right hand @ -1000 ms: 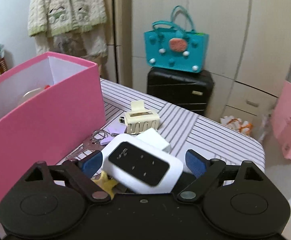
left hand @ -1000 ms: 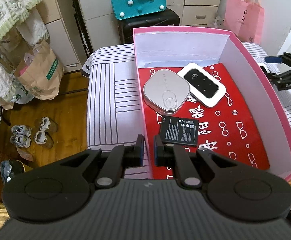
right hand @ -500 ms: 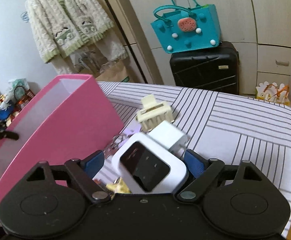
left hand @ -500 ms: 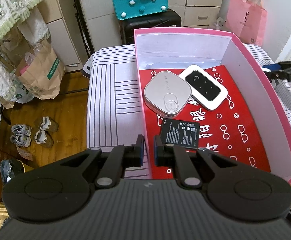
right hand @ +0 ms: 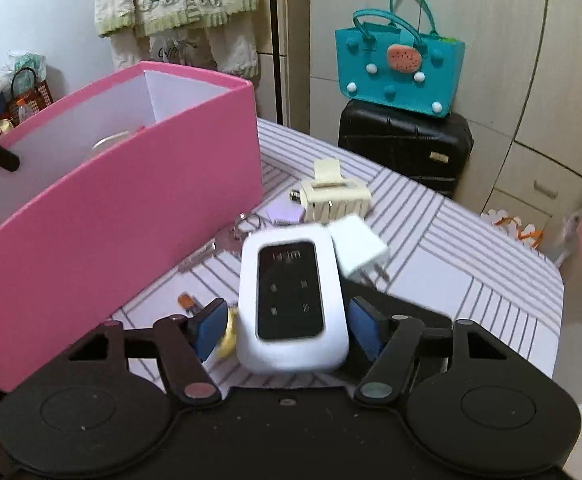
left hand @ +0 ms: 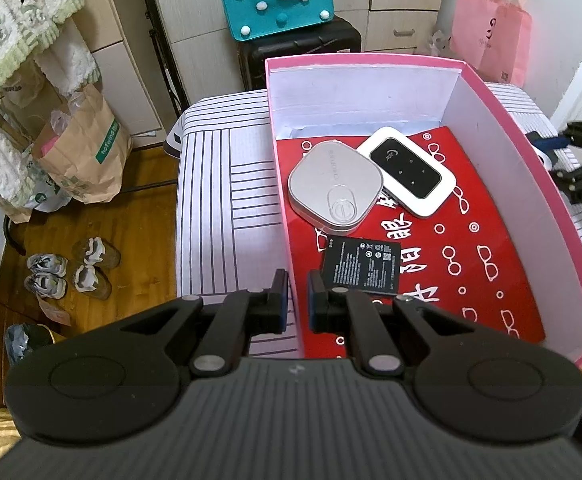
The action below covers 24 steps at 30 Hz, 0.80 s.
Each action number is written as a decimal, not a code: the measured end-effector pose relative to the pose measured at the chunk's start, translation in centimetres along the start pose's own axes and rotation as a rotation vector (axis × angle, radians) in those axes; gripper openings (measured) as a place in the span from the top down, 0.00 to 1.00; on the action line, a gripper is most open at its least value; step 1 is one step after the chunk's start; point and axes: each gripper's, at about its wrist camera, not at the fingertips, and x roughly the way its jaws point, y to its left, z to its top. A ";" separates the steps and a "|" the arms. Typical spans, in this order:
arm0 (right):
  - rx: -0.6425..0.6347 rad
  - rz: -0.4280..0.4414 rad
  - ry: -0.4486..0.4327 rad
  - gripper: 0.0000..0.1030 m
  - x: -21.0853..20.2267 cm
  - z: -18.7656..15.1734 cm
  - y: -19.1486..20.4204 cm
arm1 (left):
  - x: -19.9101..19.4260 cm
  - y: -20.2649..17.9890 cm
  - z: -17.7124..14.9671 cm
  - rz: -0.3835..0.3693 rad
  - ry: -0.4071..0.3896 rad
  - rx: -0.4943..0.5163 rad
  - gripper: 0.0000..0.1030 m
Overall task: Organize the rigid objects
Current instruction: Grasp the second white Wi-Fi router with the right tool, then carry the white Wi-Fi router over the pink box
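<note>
The right tool (right hand: 287, 320), fingers spread wide, loosely brackets a white router (right hand: 292, 300) beside the pink box (right hand: 131, 216). The left tool (left hand: 298, 300) pinches the box's near-left wall.

Glossy plastic router (right hand: 293, 300), matt cardboard box (right hand: 111, 204)

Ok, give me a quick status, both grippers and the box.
Left gripper shut on pink box wall. Right gripper open around white router. White charger touching router.
</note>
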 end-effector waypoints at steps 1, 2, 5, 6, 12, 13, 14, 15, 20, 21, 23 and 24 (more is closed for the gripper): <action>-0.007 -0.002 -0.002 0.30 0.2 0.3 0.1 | 0.0 0.0 0.0 0.002 0.001 0.007 0.93; -0.016 -0.007 -0.001 0.31 0.4 0.4 0.2 | -0.1 -0.1 0.0 0.004 0.001 0.011 0.93; -0.027 -0.056 0.030 0.37 1.5 1.0 0.6 | -0.1 0.0 -0.2 0.000 -0.001 0.004 0.93; -0.019 -0.066 0.036 0.37 1.7 1.1 0.8 | -0.2 0.1 -0.2 0.001 -0.002 0.004 0.93; 0.039 -0.174 0.072 0.38 1.2 1.4 2.0 | -0.2 0.1 -0.2 -0.003 -0.001 0.006 0.93; 0.055 -0.184 0.076 0.38 1.0 1.4 1.9 | -0.2 0.1 -0.2 -0.004 -0.002 0.007 0.93; 0.072 -0.186 0.076 0.38 0.7 1.4 1.8 | -0.2 0.1 -0.2 -0.006 -0.002 0.008 0.93; 0.090 -0.183 0.072 0.38 0.4 1.4 1.7 | -0.2 0.1 -0.2 -0.008 0.000 0.009 0.93; 0.161 -0.157 0.046 0.37 -1.7 1.6 1.7 | 0.0 0.4 -0.4 -0.029 0.005 0.014 0.93; 0.171 -0.148 0.035 0.37 -2.2 1.7 1.9 | 0.0 0.5 -0.4 -0.034 0.001 0.015 0.93; 0.180 -0.119 0.010 0.37 -3.4 2.2 2.6 | 0.0 0.6 -0.6 -0.040 -0.011 0.022 0.93; 0.182 -0.102 -0.007 0.37 -4.0 2.5 3.1 | 0.0 0.6 -0.6 -0.044 -0.014 0.024 0.93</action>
